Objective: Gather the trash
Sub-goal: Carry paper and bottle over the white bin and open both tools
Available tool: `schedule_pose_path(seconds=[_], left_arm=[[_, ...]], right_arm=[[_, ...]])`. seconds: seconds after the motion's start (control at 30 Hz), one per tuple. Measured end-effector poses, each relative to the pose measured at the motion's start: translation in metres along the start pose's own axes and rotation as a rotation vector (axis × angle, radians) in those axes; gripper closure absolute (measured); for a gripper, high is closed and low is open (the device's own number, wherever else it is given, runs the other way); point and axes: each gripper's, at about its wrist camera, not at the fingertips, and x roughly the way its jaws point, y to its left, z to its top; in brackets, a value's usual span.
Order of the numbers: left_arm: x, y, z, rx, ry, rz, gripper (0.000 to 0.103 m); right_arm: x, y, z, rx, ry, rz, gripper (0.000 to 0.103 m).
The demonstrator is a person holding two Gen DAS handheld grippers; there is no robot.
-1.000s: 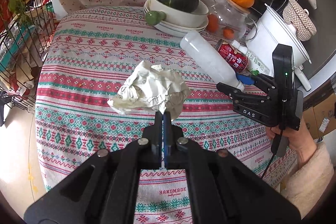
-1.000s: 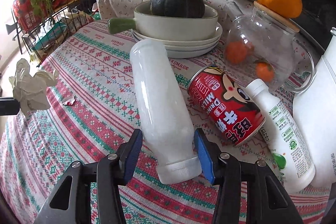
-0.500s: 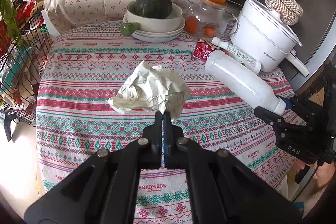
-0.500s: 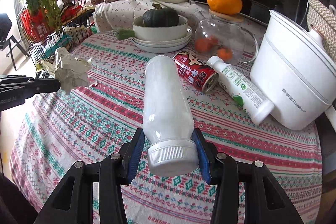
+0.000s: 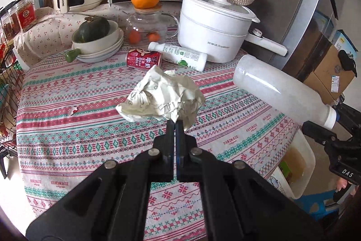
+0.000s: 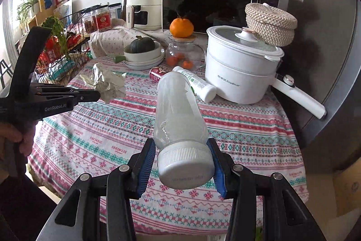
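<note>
Trash is in both claws and some lies on the table [image 5: 67,128]. At the centre of the left wrist view, the left claw [image 5: 175,122] is pinched tight on one lower corner of the crumpled paper [image 5: 162,96], which hangs above the patterned cloth; a grip on so little paper could tear it or let it slide free if the hand swings fast. Above it, a red can [image 5: 144,58] and a small white bottle [image 5: 178,55] lie on their sides beside the white pot [image 5: 214,31]; a careless reach might roll them off. At the right edge, the large white bottle [image 5: 279,92] is held over the table rim above a white bin [image 5: 300,168]. In the right wrist view, the right claw [image 6: 183,164] clamps only its cap end [image 6: 185,167], so the long body could pivot, slip, and miss the bin.
</note>
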Motion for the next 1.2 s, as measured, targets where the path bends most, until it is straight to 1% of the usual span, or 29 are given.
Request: schedule_pose_path(seconds=[0.1, 0.23, 0.33, 0.4, 0.43, 0.53, 0.63, 0.73, 0.87, 0.97, 1.07, 1.2], left_arm=[[0.000, -0.034, -0.003, 0.052, 0.000, -0.030, 0.102], [0.000, -0.076, -0.006, 0.121, 0.000, -0.086, 0.102], [0.002, -0.112, -0.011, 0.204, -0.006, -0.127, 0.102], [0.004, -0.137, -0.016, 0.257, -0.001, -0.159, 0.102], [0.006, -0.149, -0.019, 0.276, 0.006, -0.181, 0.102], [0.011, -0.186, -0.031, 0.341, 0.037, -0.242, 0.102], [0.019, -0.220, -0.046, 0.411, 0.063, -0.289, 0.102], [0.035, -0.252, -0.061, 0.466, 0.104, -0.326, 0.102], [0.059, -0.288, -0.083, 0.535, 0.177, -0.344, 0.102], [0.077, -0.310, -0.100, 0.573, 0.237, -0.342, 0.102], [0.094, -0.324, -0.111, 0.602, 0.279, -0.316, 0.102], [0.116, -0.331, -0.122, 0.611, 0.323, -0.283, 0.102]], right_arm=[[-0.027, -0.018, -0.018, 0.036, 0.002, -0.054, 0.056], [-0.060, -0.045, -0.040, 0.116, 0.012, -0.106, 0.056], [-0.079, -0.071, -0.064, 0.236, 0.027, -0.138, 0.056], [-0.089, -0.085, -0.079, 0.294, 0.062, -0.180, 0.056], [-0.094, -0.092, -0.086, 0.313, 0.083, -0.197, 0.056], [-0.113, -0.111, -0.101, 0.379, 0.086, -0.235, 0.056], [-0.126, -0.128, -0.121, 0.431, 0.117, -0.280, 0.056], [-0.128, -0.145, -0.146, 0.493, 0.166, -0.288, 0.057], [-0.119, -0.169, -0.173, 0.574, 0.234, -0.290, 0.058], [-0.111, -0.180, -0.189, 0.596, 0.280, -0.327, 0.058], [-0.107, -0.194, -0.199, 0.620, 0.293, -0.354, 0.059], [-0.104, -0.210, -0.206, 0.667, 0.285, -0.349, 0.062]])
